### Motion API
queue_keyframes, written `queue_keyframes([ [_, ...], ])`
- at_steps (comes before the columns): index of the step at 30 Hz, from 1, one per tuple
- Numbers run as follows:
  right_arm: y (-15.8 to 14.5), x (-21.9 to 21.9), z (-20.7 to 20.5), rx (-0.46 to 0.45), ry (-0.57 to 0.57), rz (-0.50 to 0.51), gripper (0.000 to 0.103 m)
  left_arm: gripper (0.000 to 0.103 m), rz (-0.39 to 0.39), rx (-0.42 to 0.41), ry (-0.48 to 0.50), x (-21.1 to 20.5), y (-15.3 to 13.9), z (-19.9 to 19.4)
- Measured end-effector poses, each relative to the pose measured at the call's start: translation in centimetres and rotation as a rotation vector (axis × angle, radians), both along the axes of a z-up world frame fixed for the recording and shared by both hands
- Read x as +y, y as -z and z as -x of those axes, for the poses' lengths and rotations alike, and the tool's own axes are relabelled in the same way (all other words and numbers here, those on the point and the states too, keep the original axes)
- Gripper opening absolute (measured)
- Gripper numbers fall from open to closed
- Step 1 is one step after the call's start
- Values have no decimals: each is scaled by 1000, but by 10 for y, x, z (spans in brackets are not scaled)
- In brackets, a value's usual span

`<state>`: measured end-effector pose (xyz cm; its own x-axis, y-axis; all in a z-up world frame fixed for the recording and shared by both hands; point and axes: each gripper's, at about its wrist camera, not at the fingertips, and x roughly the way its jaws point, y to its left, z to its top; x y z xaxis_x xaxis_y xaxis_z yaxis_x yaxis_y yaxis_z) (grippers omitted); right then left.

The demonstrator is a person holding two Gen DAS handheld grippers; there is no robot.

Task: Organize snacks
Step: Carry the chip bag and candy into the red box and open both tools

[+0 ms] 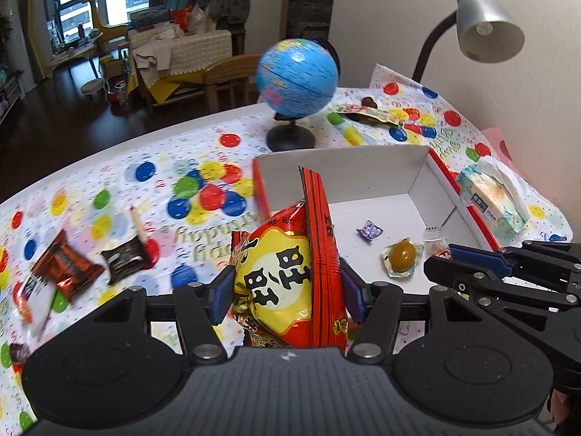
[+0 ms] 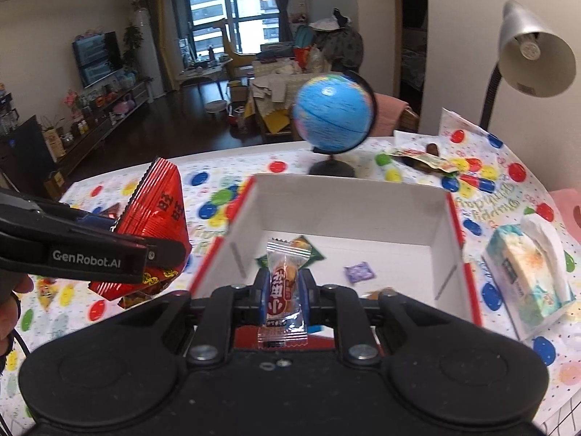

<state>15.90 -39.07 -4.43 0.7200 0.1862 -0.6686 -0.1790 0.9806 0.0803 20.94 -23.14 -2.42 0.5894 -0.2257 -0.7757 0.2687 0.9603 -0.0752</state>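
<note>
Red-walled box [image 2: 450, 218], frame centre: a few small sweets already inside | left gripper [image 1: 287, 290] clamped on red snack bag [image 1: 290, 272] at box's near-left edge | right gripper [image 2: 285, 290] clenched on wrapped candy [image 2: 285, 290] over box | wrappers [image 1: 61, 272] at left of frame left to collect.

Soft daylight, motion blur, fisheye edges

Box [image 2: 348, 214] open above; globe [image 2: 332, 116] behind.
</note>
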Motion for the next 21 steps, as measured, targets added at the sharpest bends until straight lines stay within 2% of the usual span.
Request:
queue_keyframes([
  [11,28,-40,-35,47,67,36,14,60,-52,18,67,-55,19,-46],
  [21,67,-64,-69,139,115,32,15,60,-112,56,130,-92,49,-82],
])
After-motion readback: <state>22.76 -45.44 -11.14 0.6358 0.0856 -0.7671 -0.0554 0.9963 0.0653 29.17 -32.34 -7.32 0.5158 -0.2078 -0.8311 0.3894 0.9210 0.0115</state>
